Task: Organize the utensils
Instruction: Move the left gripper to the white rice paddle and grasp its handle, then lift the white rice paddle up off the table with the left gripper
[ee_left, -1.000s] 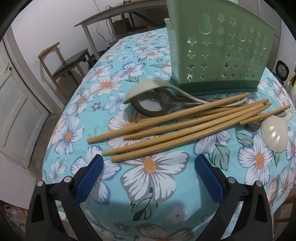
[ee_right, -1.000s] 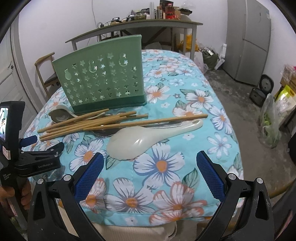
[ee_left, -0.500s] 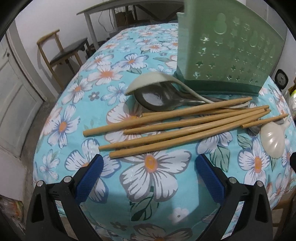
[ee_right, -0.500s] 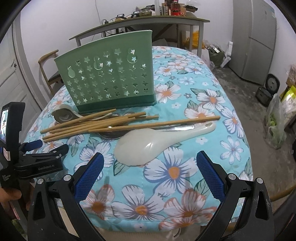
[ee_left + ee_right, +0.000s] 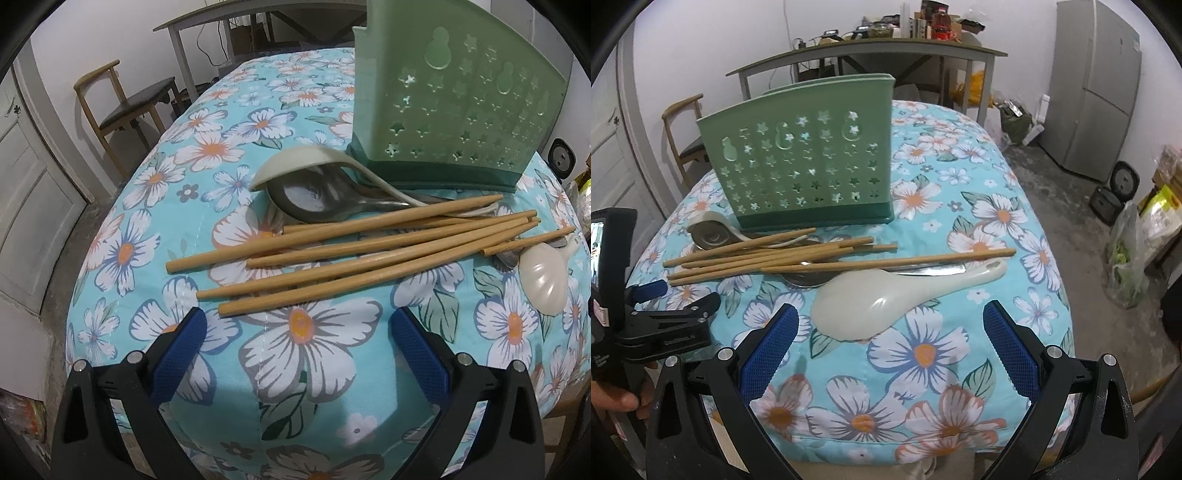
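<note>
We hold our left gripper [image 5: 295, 339] and right gripper [image 5: 888, 338] wide open and empty over bamboo chopsticks [image 5: 332, 254] heaped before the green utensil holder [image 5: 809, 162], judging them light, stiff, roll-prone, best pinched mid-shaft.

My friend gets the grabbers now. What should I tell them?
Left gripper: open, empty, just short of the chopsticks.
Right gripper: open, empty, in front of the white rice paddle.
The chopsticks, the paddle, another white spoon and the metal spoons all lie on the cloth in front of the green holder.
Done: nothing visibly in the holder.
Left: everything.
</note>
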`<action>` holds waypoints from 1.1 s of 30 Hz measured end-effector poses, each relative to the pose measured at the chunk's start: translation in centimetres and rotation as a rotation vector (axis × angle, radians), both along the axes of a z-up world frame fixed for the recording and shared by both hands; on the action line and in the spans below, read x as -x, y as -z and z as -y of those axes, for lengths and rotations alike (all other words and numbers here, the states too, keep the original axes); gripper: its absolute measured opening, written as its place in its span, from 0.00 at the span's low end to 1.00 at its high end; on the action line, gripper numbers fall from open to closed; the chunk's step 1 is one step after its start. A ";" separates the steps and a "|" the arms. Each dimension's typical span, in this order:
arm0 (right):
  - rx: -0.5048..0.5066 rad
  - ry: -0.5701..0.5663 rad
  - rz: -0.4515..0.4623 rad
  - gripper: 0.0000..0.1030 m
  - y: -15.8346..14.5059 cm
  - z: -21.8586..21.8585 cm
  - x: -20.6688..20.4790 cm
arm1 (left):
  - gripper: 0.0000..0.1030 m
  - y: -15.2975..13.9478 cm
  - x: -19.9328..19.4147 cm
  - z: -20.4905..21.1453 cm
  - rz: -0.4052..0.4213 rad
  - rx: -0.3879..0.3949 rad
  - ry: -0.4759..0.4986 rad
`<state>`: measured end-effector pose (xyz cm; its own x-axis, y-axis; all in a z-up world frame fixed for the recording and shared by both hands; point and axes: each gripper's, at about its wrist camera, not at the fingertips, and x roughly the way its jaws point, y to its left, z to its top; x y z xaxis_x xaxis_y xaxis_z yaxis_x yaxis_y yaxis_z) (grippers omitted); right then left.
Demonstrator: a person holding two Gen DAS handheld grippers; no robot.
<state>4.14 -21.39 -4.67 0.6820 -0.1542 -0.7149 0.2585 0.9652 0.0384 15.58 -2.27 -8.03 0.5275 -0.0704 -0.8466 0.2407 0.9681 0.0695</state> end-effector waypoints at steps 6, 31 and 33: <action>0.021 -0.046 0.036 0.93 -0.5 -0.7 -0.1 | 0.96 -1.7 0.5 -0.8 0.030 0.061 0.049; 0.002 -0.063 0.008 0.93 -0.5 -1.3 -2.2 | 0.42 -2.3 -3.2 0.6 0.276 -0.216 0.423; 0.000 -0.063 0.003 0.93 -0.4 -1.3 -2.3 | 0.37 -2.2 -3.5 0.6 0.273 -0.206 0.429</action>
